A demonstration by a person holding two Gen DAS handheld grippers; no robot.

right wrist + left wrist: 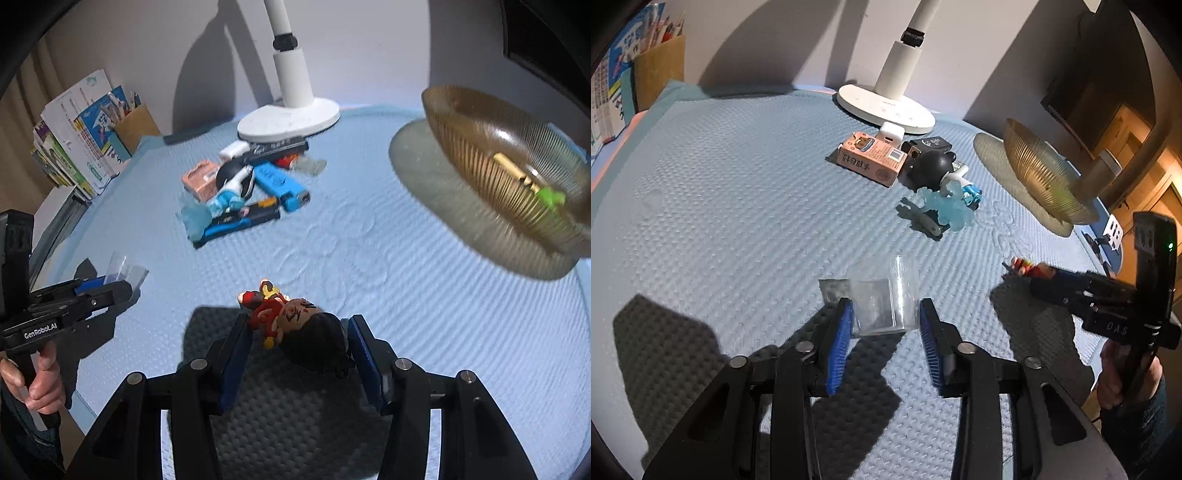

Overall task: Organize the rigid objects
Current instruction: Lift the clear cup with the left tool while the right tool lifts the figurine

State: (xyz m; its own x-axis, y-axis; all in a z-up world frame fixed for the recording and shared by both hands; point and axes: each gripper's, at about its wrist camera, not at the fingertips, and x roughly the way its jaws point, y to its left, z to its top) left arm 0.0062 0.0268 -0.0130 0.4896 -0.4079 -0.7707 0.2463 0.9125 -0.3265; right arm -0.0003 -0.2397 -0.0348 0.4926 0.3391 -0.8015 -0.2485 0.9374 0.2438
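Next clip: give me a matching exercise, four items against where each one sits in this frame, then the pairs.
Items:
1. clear plastic box
2. red-clothed figurine
3. gold pen
4. pink box

Places:
A. inside the amber glass bowl
B. between the right gripper's fingers
C. in the pile beside the lamp base
D. between the left gripper's open fingers

Pairs: 1-D, 2-B, 3-A, 4-C
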